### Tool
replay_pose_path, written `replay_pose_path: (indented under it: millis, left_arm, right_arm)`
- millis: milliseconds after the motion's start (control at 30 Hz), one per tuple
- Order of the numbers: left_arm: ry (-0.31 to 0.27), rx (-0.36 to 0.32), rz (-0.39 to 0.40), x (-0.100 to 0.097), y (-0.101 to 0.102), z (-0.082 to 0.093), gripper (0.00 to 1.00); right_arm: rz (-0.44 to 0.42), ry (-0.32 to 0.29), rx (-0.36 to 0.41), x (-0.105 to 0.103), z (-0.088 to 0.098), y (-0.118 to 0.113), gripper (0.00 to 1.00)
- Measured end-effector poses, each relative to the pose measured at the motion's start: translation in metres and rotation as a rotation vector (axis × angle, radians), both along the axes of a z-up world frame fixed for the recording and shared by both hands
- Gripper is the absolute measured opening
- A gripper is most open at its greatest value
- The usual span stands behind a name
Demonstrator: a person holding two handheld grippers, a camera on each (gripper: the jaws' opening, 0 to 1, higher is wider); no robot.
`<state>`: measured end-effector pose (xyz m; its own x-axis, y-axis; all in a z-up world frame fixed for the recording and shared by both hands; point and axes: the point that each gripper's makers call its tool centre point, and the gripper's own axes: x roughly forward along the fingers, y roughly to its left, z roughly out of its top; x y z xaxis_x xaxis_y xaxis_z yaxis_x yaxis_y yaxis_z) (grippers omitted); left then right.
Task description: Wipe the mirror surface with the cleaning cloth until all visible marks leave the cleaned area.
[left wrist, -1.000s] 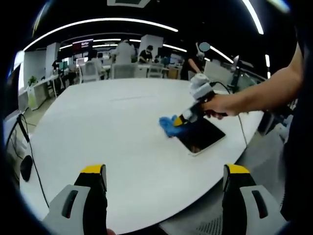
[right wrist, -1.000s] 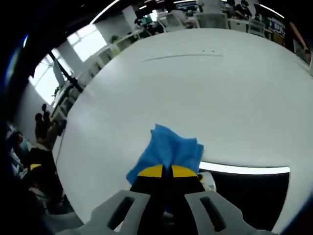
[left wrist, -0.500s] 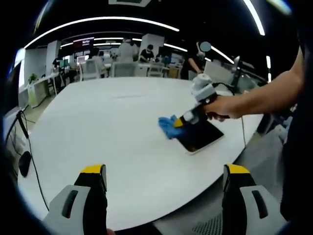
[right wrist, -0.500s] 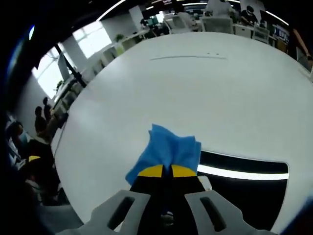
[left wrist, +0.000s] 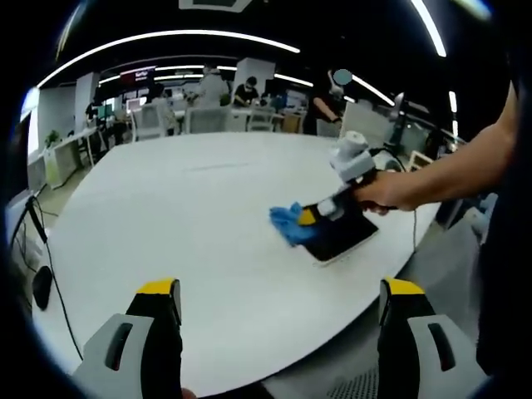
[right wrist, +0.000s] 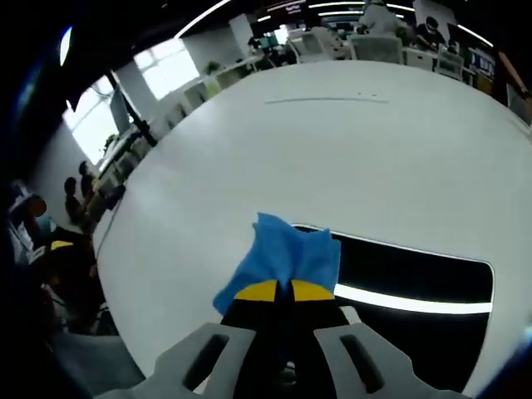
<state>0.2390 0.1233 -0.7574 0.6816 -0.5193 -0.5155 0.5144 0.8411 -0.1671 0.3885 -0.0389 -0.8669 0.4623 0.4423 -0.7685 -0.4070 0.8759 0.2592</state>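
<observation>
Looking across the big white table (left wrist: pixel 166 224), you've got the dark mirror (left wrist: pixel 337 235) lying flat near its edge. Your right gripper (right wrist: pixel 283 290) has its jaws clamped tight on the blue cleaning cloth (right wrist: pixel 287 259), pressing it against the mirror's end. Your left gripper (left wrist: pixel 278 295) hangs low over the table's edge, jaws spread wide, holding nothing.

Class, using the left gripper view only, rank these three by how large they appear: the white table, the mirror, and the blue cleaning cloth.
1. White table: by far the largest.
2. Mirror: a dark slab near the table's edge, partly covered by the right claw.
3. Blue cleaning cloth: smallest, bunched and gripped by that claw at the mirror's end.
</observation>
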Motion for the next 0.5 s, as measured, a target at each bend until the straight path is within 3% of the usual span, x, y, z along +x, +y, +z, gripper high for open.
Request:
replay_pose_path:
  millis: [233,500]
  left_arm:
    - [-0.015,-0.001,0.012,0.005,0.004,0.004,0.99]
    - [-0.018,-0.019,0.013,0.004,-0.005,0.003,0.99]
  right_arm:
    - [0.007,-0.003,-0.008,-0.010,0.000,-0.001,0.00]
    - [0.025,0.007,-0.025,-0.021,0.000,-0.002,0.00]
